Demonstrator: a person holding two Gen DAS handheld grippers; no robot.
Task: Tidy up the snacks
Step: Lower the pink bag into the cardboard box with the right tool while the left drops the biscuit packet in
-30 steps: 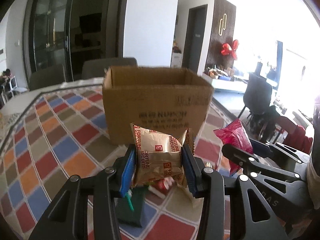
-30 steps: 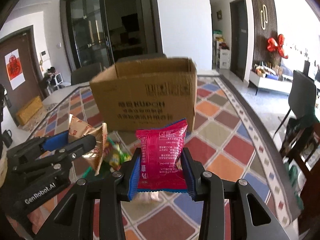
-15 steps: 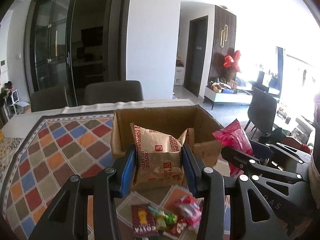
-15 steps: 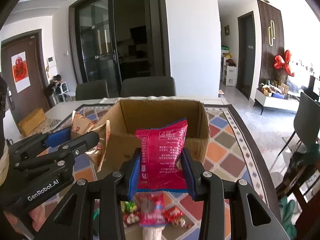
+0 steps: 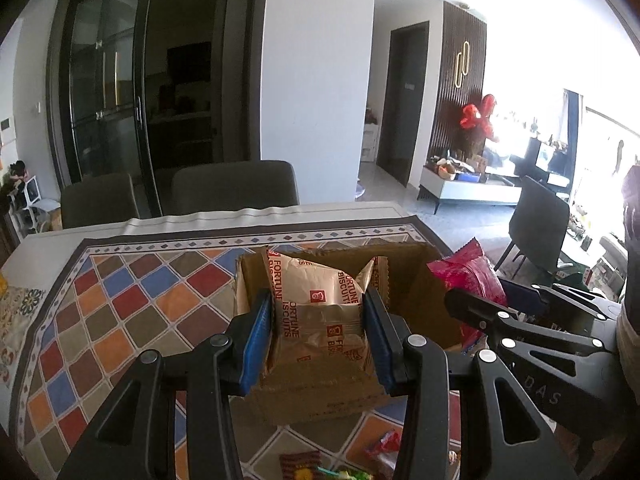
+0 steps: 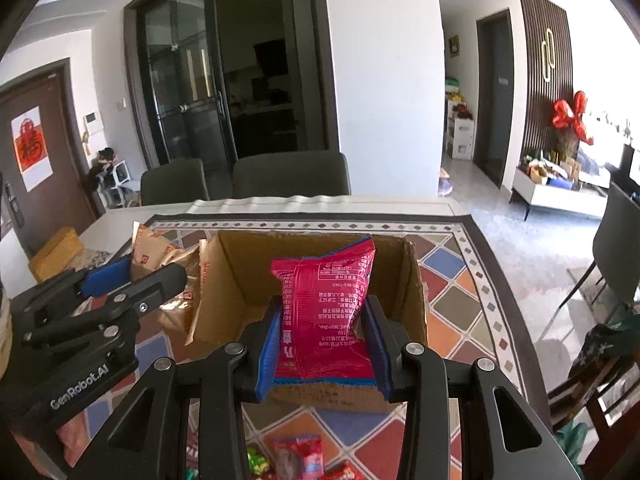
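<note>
Both packets are hanging over the open cardboard box (image 6: 320, 280) on the desk (image 5: 132, 292); releasing them low and centred, one at a time, should be keeping them inside. The left gripper (image 5: 318, 334) is pinching a Fortune Biscuits packet (image 5: 316, 304), the right gripper (image 6: 324, 338) a red snack packet (image 6: 324, 300), jaws narrowed onto each.

White pillar (image 5: 320, 80) btwn dark glass doors (image 5: 108, 92) & bright living rm; grey chairs (image 5: 236, 188).

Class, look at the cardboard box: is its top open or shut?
Open. The cardboard box shows bare inner walls beneath its rim, with no flaps covering it; the right wrist view looks straight inside.
</note>
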